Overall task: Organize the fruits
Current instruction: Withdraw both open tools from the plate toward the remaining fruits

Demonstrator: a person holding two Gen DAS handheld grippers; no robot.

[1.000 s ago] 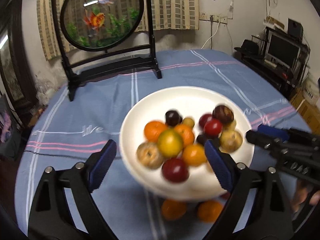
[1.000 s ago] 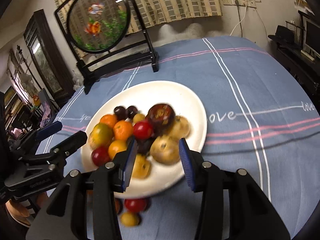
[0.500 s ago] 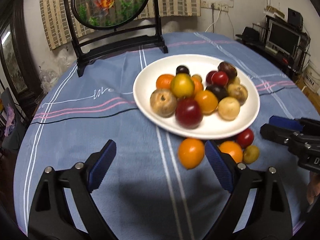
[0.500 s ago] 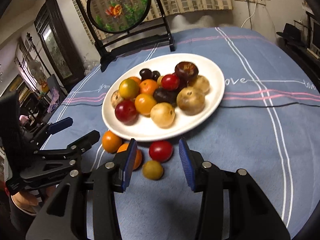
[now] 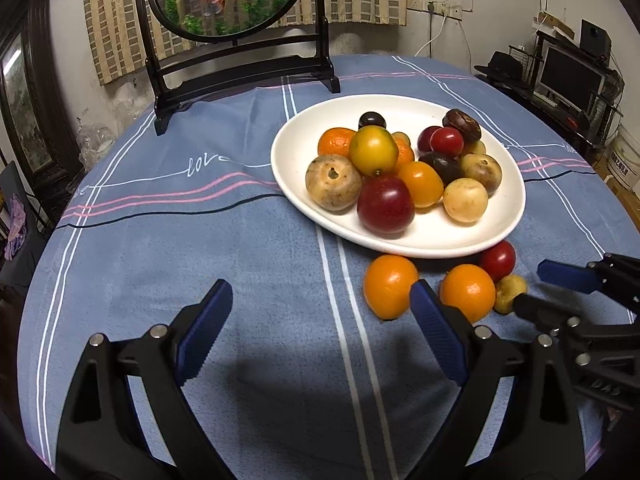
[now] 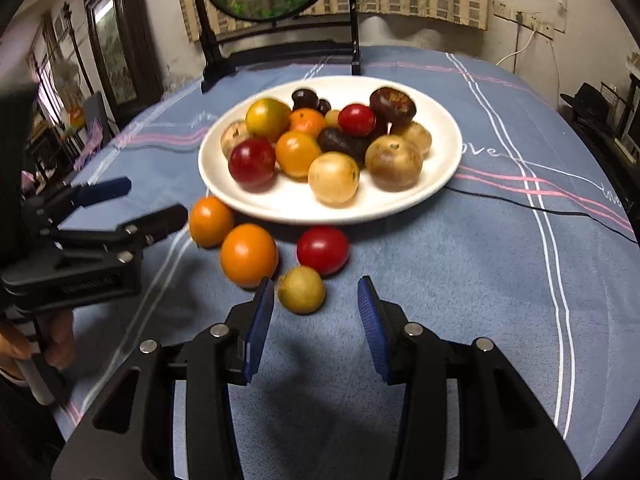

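You pull both grippers back off the white plate (image 6: 448, 176) | right gripper (image 6: 316, 320) narrow, empty, by yellow-green fruit (image 6: 301, 289) at lower centre | left gripper (image 5: 320, 332) wide, empty | four strays now reachable.

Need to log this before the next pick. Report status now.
Left tongs open, empty. Right tongs open, empty, just short of small yellow-green fruit. Four loose fruits on tablecloth beside white plate. Nothing in the way.

White oval plate (image 6: 440, 176) on the blue cloth holds mixed fruits heaped. Beside its near rim on the cloth: two oranges (image 6: 249, 255), red fruit (image 6: 323, 250), small yellow-green fruit (image 6: 301, 289).
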